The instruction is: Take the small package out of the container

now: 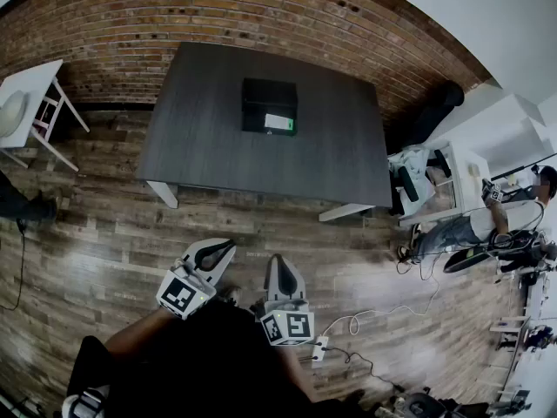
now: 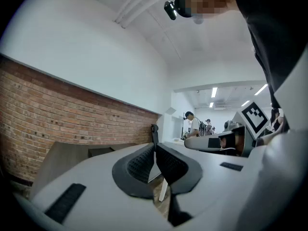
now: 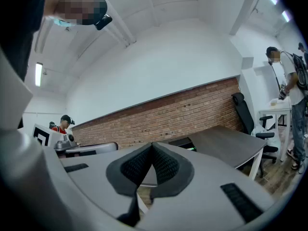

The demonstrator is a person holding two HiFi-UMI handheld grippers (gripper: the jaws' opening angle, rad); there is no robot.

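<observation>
A black open container (image 1: pixel 269 105) stands near the middle of the dark grey table (image 1: pixel 200 146), with a small white and green package (image 1: pixel 280 122) at its front right corner. Both grippers hang close to my body over the wood floor, well short of the table. My left gripper (image 1: pixel 228 248) is shut with nothing in it, and so is my right gripper (image 1: pixel 277 261). In the left gripper view the left gripper (image 2: pixel 154 146) points level towards the table, its jaws touching. The right gripper (image 3: pixel 152 145) likewise shows closed jaws, the container (image 3: pixel 180 142) just beyond them.
A brick wall (image 1: pixel 218 16) runs behind the table. A white table with a chair (image 1: pixel 26 111) stands at the left, a black office chair (image 1: pixel 435 107) at the table's right end. A seated person (image 1: pixel 487 220) and desks are at the right. Cables (image 1: pixel 365 320) lie on the floor.
</observation>
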